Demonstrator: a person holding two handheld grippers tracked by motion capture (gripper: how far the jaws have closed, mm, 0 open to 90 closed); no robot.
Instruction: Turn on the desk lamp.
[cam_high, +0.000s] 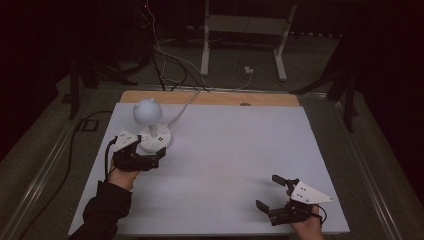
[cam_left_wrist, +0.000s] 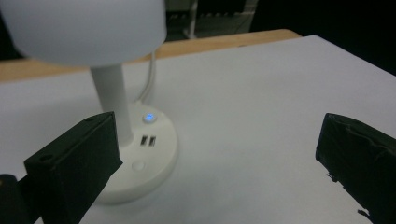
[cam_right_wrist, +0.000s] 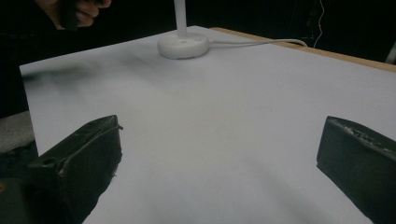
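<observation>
My left claw (cam_high: 150, 150) sat at the left middle of the high view, its jaws spread wide and clamped on nothing. One jaw lay just beside the round base of the white lamp (cam_high: 152, 136); whether it touched the base I could not tell. In the left gripper view the lamp (cam_left_wrist: 140, 149) rose at the left of the frame, a small blue light (cam_left_wrist: 149, 117) glowing on its base, the round shade filling the upper left. To the right of it lay bare white sheet (cam_left_wrist: 261, 116) up to the wooden table edge (cam_left_wrist: 224, 39) at the top.

My right claw (cam_high: 272, 192) rested at the lower right of the high view, jaws also wide apart and holding nothing, near the sheet's bottom edge. Between my two claws the sheet (cam_high: 225, 150) lay open. The lamp's cord (cam_high: 182, 107) ran off over the far edge.
</observation>
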